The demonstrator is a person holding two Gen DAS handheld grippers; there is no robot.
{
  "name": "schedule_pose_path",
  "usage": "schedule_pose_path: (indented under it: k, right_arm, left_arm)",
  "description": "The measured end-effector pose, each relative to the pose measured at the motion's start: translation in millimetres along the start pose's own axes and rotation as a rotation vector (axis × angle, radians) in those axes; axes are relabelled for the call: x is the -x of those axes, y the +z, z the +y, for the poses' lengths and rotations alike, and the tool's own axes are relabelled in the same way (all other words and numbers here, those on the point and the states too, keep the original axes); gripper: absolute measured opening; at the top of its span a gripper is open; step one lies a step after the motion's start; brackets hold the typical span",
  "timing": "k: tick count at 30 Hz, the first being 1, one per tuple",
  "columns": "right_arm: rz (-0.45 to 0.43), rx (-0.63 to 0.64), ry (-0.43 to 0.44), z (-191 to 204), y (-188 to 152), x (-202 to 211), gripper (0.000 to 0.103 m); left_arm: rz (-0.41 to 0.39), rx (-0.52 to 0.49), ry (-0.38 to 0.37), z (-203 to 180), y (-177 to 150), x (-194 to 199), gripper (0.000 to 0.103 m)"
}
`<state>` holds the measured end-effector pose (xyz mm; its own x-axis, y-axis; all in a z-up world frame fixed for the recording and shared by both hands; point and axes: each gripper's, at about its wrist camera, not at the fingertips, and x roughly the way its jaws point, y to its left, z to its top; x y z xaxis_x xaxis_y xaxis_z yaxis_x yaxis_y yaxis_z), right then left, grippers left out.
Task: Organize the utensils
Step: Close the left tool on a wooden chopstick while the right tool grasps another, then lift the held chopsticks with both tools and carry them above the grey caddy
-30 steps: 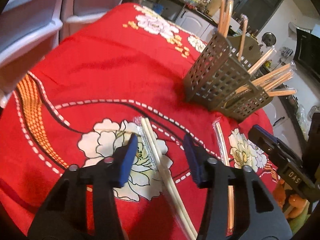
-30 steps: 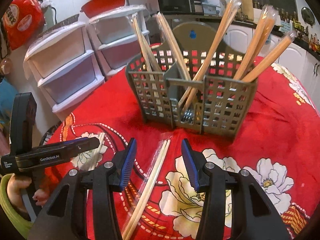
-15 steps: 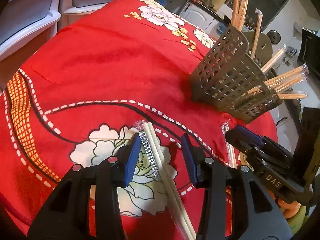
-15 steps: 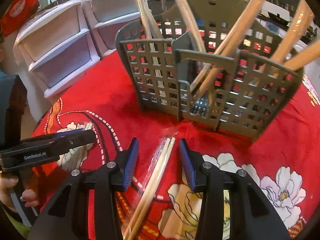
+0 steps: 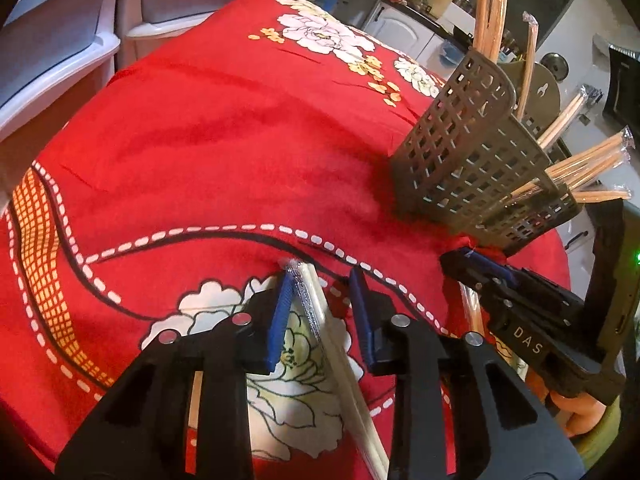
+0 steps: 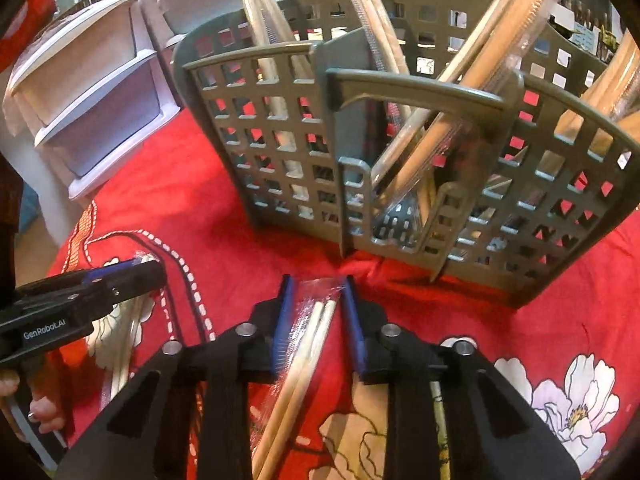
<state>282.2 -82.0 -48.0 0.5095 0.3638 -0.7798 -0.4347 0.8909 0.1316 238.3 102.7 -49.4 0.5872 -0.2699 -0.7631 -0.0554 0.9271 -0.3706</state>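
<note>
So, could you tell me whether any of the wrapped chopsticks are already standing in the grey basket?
Yes, several wrapped chopstick pairs stand leaning inside the compartments of the grey slotted utensil basket in the right wrist view.

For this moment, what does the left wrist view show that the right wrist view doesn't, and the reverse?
Only the left wrist view: the left tongs from behind, closing round a wrapped pair of chopsticks lying on a white flower print; a gap still shows beside the sticks.

Only the right wrist view: the right tongs closing round another wrapped pair, and the basket's inner dividers with the sticks standing inside.

Both: the grey basket of wrapped chopsticks, the red tablecloth, the white drawers, and the other hand's tongs at the frame edge.
</note>
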Motion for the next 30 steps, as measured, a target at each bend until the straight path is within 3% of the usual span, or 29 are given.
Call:
schedule_pose_path:
  k: [3, 10, 15, 30]
  right_arm:
    - [-0.008, -0.005, 0.002, -3.3, 1.1, 1.4, 0.014]
    - [-0.028, -0.025, 0.03, -14.4, -3.1, 15.7, 0.012]
    - [-0.05, -0.023, 0.042, -15.4, -6.1, 30.4, 0.011]
    - [-0.236, -0.018, 0.104, -12.5, -4.3, 118.9, 0.007]
  left_arm:
    - [-0.007, -0.005, 0.002, -1.2, 1.0, -1.7, 0.02]
    - [-0.001, 0.002, 0.02, 1.3, 4.5, -2.7, 0.005]
    - [-0.011, 0.003, -0.014, -4.8, 7.1, 6.2, 0.003]
    - [-0.199, -0.1, -0.135, -59.4, 20.8, 89.0, 0.001]
